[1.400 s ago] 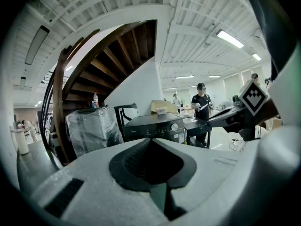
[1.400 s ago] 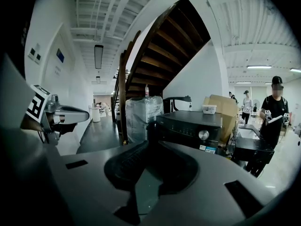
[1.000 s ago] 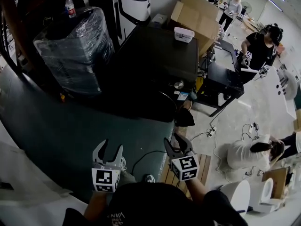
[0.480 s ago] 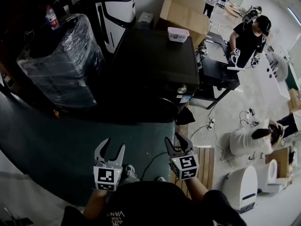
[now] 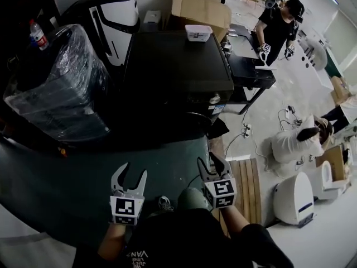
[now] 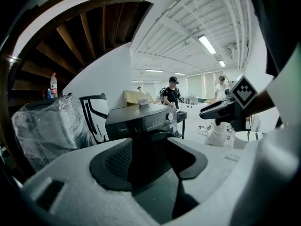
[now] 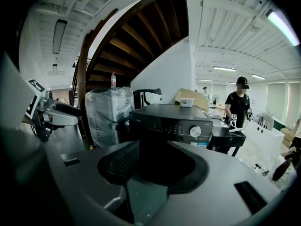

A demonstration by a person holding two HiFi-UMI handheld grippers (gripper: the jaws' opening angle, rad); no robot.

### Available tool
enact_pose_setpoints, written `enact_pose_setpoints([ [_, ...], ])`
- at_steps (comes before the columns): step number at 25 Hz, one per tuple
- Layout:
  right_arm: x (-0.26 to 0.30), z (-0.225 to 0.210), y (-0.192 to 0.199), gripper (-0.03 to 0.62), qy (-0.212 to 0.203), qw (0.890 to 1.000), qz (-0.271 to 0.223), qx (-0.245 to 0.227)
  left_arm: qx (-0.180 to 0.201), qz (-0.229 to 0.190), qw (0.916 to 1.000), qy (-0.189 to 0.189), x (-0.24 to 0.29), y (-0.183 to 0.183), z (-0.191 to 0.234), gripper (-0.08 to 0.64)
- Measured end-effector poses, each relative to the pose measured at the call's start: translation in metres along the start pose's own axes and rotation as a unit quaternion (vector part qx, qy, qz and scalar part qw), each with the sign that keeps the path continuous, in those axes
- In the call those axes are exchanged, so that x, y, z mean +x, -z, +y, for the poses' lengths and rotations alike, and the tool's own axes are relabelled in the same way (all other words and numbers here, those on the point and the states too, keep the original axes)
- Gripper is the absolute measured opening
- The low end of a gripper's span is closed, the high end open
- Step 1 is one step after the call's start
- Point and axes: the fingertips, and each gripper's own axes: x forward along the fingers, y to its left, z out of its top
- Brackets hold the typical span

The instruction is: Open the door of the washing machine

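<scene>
The dark front-loading washing machine [image 5: 173, 66] stands ahead of me, its round door [image 5: 192, 124] shut on the shadowed front. Both grippers hang well short of it over the green mat. My left gripper [image 5: 131, 172] is open with nothing between its fingers. In the left gripper view the washing machine [image 6: 141, 121] shows straight through the empty left gripper [image 6: 148, 159]. My right gripper [image 5: 212, 163] is also open and empty. In the right gripper view the right gripper [image 7: 153, 166] frames the washing machine [image 7: 169, 119] and its silver knob [image 7: 195, 131].
A plastic-wrapped appliance [image 5: 56, 88] stands left of the washer, with a bottle [image 5: 38, 35] on it. A white box [image 5: 198, 32] rests on the washer top. A wooden pallet [image 5: 245, 183], cables and a crouching person [image 5: 295, 144] are to the right. Another person [image 5: 279, 24] stands at a black table.
The view has swung so the washing machine now sits more squarely ahead of both grippers. Both grippers shifted sideways with it and turned a little. Their jaws stayed open.
</scene>
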Motion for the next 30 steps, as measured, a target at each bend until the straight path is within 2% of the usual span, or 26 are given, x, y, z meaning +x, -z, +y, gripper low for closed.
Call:
enact_pose_setpoints([
  [7, 0.019, -0.016, 0.007, 0.172, 0.018, 1.000, 0.019, -0.002, 0.009, 0.005, 0.9996, 0.025, 0.033, 0.003, 0.005, 0.219],
  [14, 0.057, -0.049, 0.001, 0.172, 0.002, 0.999, 0.031, -0.023, 0.017, 0.005, 0.9998, 0.012, 0.086, -0.008, 0.012, 0.219],
  [21, 0.112, -0.094, 0.003, 0.172, -0.020, 0.997, 0.056, -0.046, 0.033, 0.025, 0.9989, 0.020, 0.164, -0.013, 0.010, 0.219],
  [26, 0.156, -0.123, 0.025, 0.172, -0.029, 0.995, 0.085, -0.052, 0.072, 0.047, 0.9951, 0.049, 0.227, -0.005, -0.002, 0.219],
  [30, 0.198, -0.147, 0.043, 0.173, -0.036, 0.993, 0.098, -0.057, 0.093, 0.058, 0.9923, 0.057, 0.282, 0.004, -0.003, 0.219],
])
